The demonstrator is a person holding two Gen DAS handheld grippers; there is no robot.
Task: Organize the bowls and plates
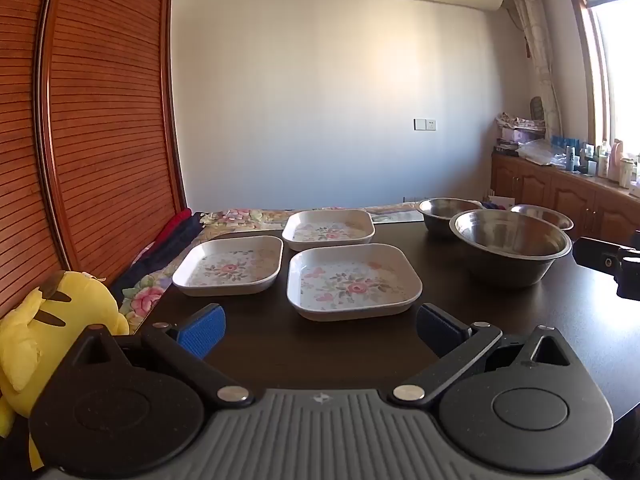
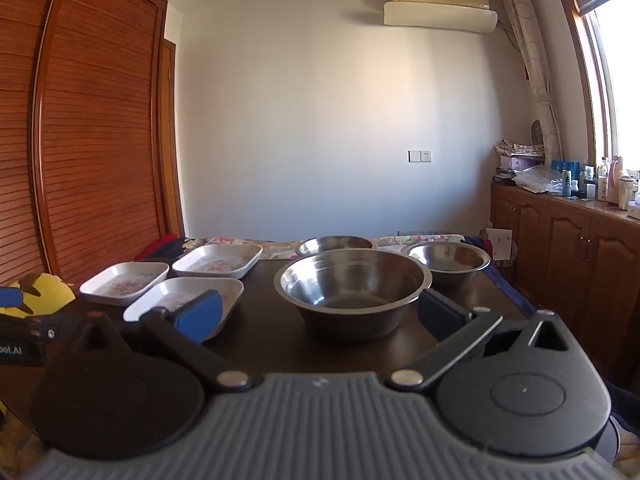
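The left claw (image 1: 320, 330) hangs over the near edge of the dark bench (image 1: 520, 320), spread wide with nothing between its blue pads (image 1: 202, 330). The right claw (image 2: 320, 316) is likewise spread wide and empty, held low at the bench's near edge.

3 square floral plates sit on the left half of the bench, each apart from the others. The near plate (image 1: 354, 280) lies just beyond the left claw. The left plate (image 1: 229, 265) sits nearer the bench's left edge, and the far plate (image 1: 329, 229) lies behind both.

3 steel bowls stand upright on the right half. The big bowl (image 2: 353, 289) is nearest, right in front of the right claw, roughly between its pads in that view. The right bowl (image 2: 450, 261) stands behind it to the right, and the back bowl (image 2: 335, 245) peeks out behind the big one's rim.

A yellow plush toy (image 1: 52, 320) lies off the bench's left side, near a wooden louvred wardrobe (image 1: 100, 120). A floral cloth (image 1: 240, 216) shows past the bench's far edge.
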